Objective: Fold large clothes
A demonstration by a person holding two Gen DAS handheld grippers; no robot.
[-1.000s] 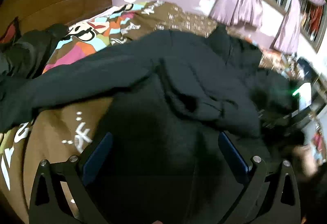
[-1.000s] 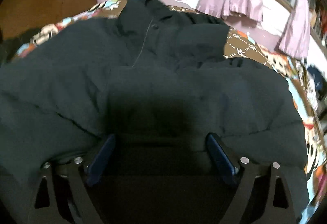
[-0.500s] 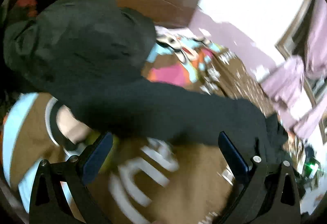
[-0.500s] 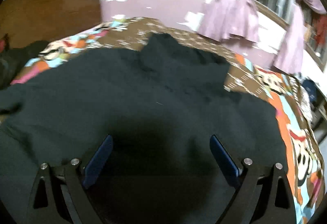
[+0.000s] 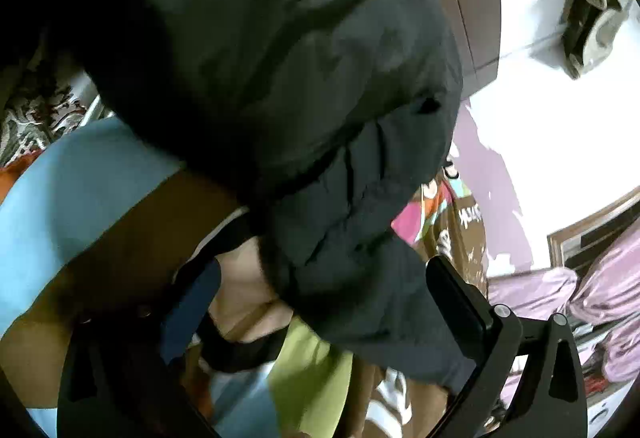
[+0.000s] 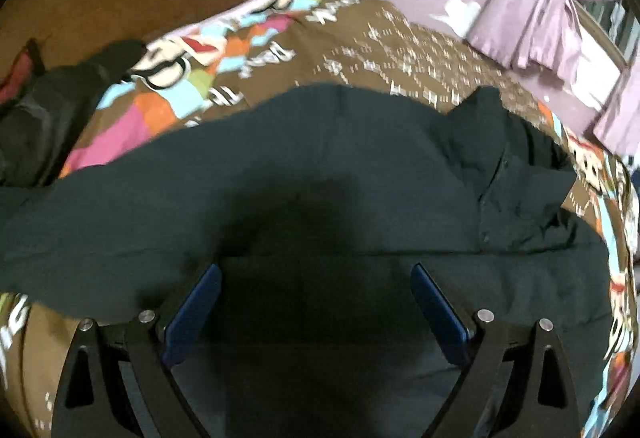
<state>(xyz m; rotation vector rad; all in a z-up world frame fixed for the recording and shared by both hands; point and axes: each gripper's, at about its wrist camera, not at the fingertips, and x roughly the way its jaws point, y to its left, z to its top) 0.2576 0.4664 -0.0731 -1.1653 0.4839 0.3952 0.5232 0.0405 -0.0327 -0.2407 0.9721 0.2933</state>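
Black jacket [image 6: 320, 174] sprawls over the patterned bedspread [image 6: 360, 38]; its sleeve [image 5: 320, 78] crowds the left hand-held gripper [image 5: 320, 302]. Both hand-held grippers, right [image 6: 316, 302] included, gape, clasping nothing.

dim indoor light, blown-out white wall [image 5: 560, 86], motion blur, fisheye-bent edges, dark vignette corners

black jacket [image 6: 340, 174] – spread on patterned bedspread [image 6: 360, 38] | right hand-held gripper [image 6: 316, 302] – jaws apart above it
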